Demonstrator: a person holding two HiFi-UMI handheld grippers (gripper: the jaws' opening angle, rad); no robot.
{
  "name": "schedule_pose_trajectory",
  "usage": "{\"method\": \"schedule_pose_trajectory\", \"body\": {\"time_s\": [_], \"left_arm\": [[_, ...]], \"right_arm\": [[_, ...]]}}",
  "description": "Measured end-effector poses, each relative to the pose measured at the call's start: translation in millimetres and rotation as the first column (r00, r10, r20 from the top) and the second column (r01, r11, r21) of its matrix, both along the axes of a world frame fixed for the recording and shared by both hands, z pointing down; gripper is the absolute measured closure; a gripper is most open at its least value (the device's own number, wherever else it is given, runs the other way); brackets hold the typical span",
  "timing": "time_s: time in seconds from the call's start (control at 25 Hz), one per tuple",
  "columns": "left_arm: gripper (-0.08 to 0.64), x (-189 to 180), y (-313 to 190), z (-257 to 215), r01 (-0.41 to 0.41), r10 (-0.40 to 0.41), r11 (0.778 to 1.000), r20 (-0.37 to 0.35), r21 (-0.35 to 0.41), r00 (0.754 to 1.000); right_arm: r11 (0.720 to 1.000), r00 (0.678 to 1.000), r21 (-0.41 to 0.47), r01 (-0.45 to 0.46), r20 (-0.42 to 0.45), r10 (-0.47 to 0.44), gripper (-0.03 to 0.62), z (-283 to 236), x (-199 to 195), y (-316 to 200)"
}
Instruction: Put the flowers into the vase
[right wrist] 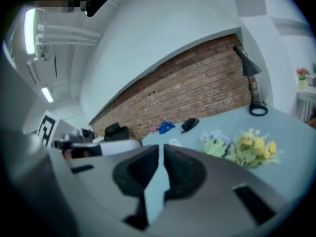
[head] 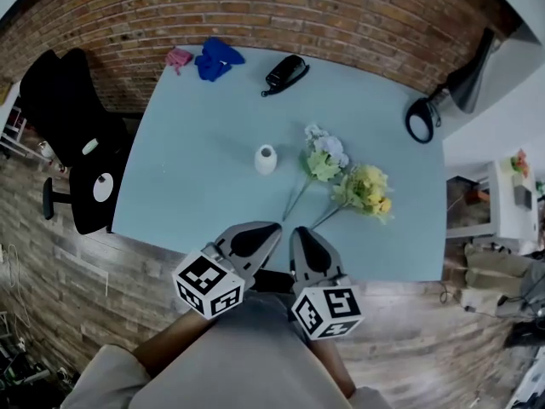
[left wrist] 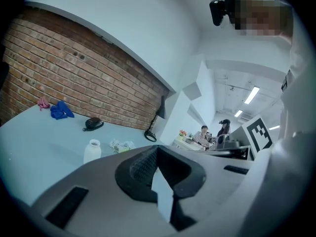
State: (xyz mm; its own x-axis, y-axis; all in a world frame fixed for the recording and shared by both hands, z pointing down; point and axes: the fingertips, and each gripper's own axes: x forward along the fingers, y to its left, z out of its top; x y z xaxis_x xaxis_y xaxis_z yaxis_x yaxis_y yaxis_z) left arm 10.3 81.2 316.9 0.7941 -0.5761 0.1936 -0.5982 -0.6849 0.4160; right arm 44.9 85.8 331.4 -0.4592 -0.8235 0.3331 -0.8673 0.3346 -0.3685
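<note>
A small white vase [head: 266,158] stands upright near the middle of the pale blue table [head: 187,143]. To its right lie two flower bunches: a white and pale green one [head: 324,158] and a yellow one [head: 368,189], their stems pointing toward the near edge. My left gripper [head: 274,228] and right gripper [head: 295,233] hover side by side over the table's near edge, both shut and holding nothing. The vase [left wrist: 92,150] shows in the left gripper view, and the yellow flowers [right wrist: 253,149] in the right gripper view.
At the table's far side lie a blue cloth [head: 218,58], a pink item [head: 179,58] and a black device [head: 285,72]. A black desk lamp [head: 443,100] stands at the right corner. A black office chair [head: 72,126] is left of the table.
</note>
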Motion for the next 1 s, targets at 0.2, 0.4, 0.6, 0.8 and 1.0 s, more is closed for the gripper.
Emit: {"method": "schedule_pose_trajectory", "body": {"time_s": [0.2,0.4,0.6,0.8,1.0], "left_arm": [[0.541,11.9,-25.7,0.4,0.019,-0.020,1.000,0.018,0.016,1.000],[0.541,13.1,-43.4,5.2,0.070,-0.070,0.998,0.054,0.003,0.996],[0.541,9.5,-51.9,6.3,0.102,-0.103,0.995,0.062,0.022,0.993],[0.541,13.9,-56.3,15.5,0.099,-0.100,0.995,0.056,0.008,0.993],[0.540,22.8,-66.2,20.8,0.058,-0.058,0.998,0.045,-0.006,0.997]], "right_arm": [[0.999,1.000,0.013,0.031,0.002,-0.031,0.566,-0.3,7.8,-27.1],[0.998,0.998,0.011,0.055,-0.015,-0.055,0.566,0.1,13.2,-41.1],[0.998,0.998,0.003,0.064,-0.023,-0.064,0.566,-0.1,15.4,-47.3],[0.997,0.997,-0.026,0.072,-0.035,-0.073,0.566,9.8,17.5,-50.1],[0.997,0.998,-0.068,0.043,-0.040,-0.045,0.566,22.1,26.7,-58.7]]}}
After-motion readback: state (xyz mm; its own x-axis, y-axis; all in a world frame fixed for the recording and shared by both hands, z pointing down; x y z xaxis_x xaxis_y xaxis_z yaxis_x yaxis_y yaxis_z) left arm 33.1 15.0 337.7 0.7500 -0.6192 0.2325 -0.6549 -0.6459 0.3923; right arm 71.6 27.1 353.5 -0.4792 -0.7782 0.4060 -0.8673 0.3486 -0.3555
